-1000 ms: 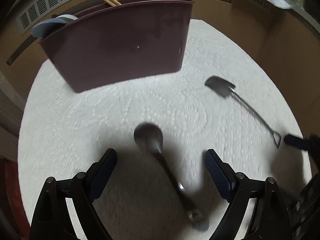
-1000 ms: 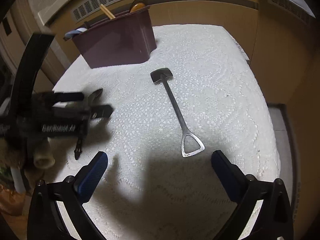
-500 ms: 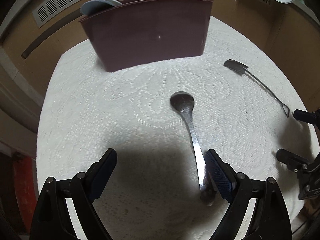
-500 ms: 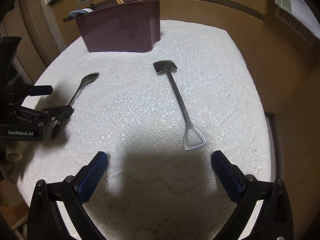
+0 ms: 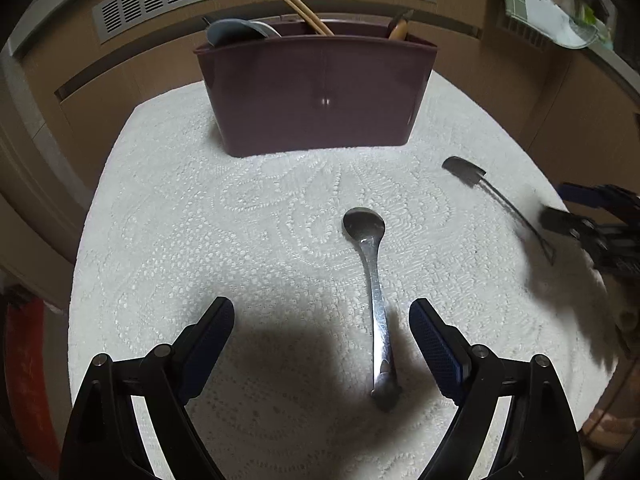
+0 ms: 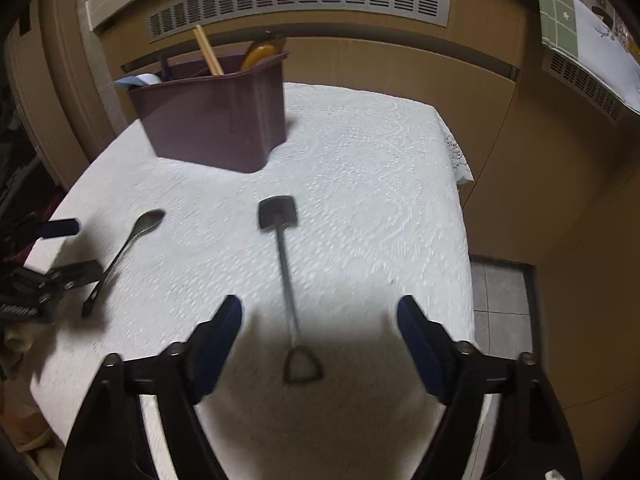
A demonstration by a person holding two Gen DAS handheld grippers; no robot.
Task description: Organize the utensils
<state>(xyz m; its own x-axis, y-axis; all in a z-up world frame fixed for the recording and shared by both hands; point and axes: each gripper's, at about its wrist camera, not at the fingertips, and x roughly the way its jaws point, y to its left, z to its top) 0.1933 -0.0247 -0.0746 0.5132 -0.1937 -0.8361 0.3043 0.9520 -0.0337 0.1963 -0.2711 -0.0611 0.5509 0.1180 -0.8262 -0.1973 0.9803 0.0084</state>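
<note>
A steel spoon (image 5: 372,280) lies on the white lace cloth, bowl towards the maroon utensil caddy (image 5: 316,92). My left gripper (image 5: 322,332) hangs open above it, the handle lying between the fingers, nearer the right one. A small shovel-shaped metal utensil (image 6: 286,280) lies with its loop handle towards me. My right gripper (image 6: 320,328) is over that handle and its jaws are closing, with the pads clear of the metal. The shovel utensil (image 5: 500,200) and the right gripper (image 5: 568,206) show at the right edge of the left wrist view.
The caddy (image 6: 216,120) at the back holds wooden chopsticks (image 5: 304,8), a pale blue spoon (image 5: 236,32) and an orange-handled utensil (image 6: 260,52). The tablecloth's edge (image 6: 460,160) drops off at the right over tiled floor (image 6: 504,288). Wooden panels and a vent stand behind.
Both views have drawn back from the caddy. The right gripper has come over the shovel utensil's handle and its fingers have narrowed. The left gripper has shifted left, with the spoon handle between its fingers.
</note>
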